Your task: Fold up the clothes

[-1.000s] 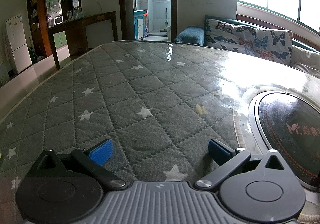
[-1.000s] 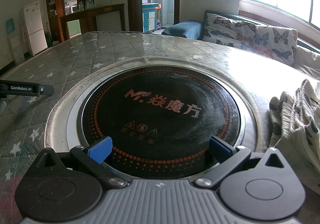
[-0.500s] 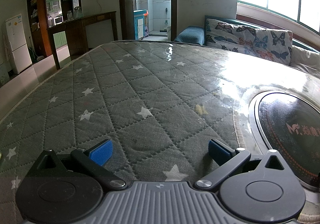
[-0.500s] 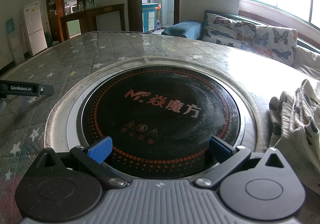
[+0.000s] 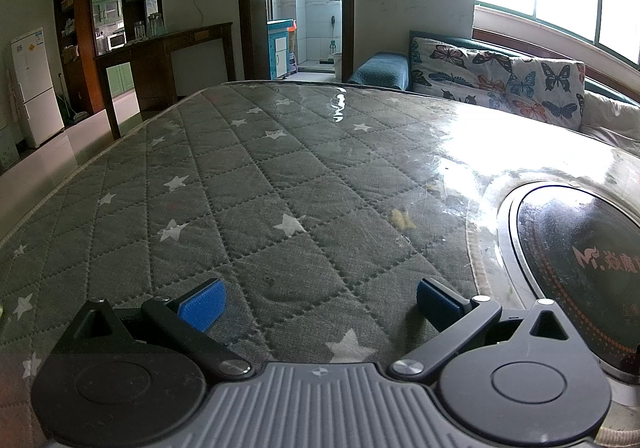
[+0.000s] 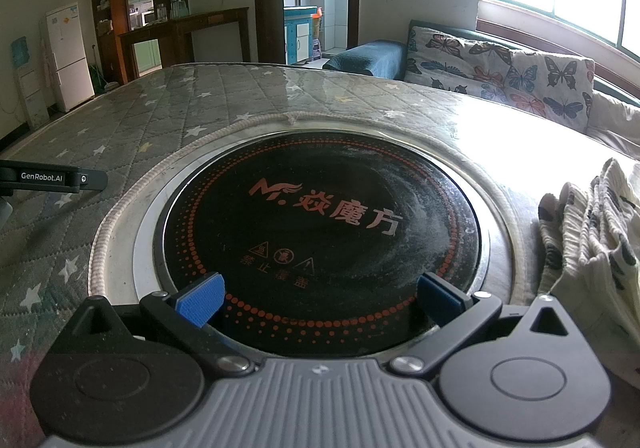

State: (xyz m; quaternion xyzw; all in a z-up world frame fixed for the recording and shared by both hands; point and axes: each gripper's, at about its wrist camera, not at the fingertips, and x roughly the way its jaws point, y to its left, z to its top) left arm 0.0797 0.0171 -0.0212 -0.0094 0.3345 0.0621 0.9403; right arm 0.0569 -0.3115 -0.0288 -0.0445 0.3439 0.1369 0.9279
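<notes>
Clothes [image 6: 588, 244], a crumpled cream patterned heap, are seen at 3 o'clock of the right hand-held gripper [image 6: 320, 298], apart from its spread, empty fingers. Only the right view shows them; the left hand-held gripper [image 5: 320, 298], likewise released, is held over the quilted bench [image 5: 240, 184].

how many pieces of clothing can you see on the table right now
1: a cream patterned garment, bunched at the table's right edge beside the round black cooktop. It runs out of frame, so more may be hidden.
</notes>
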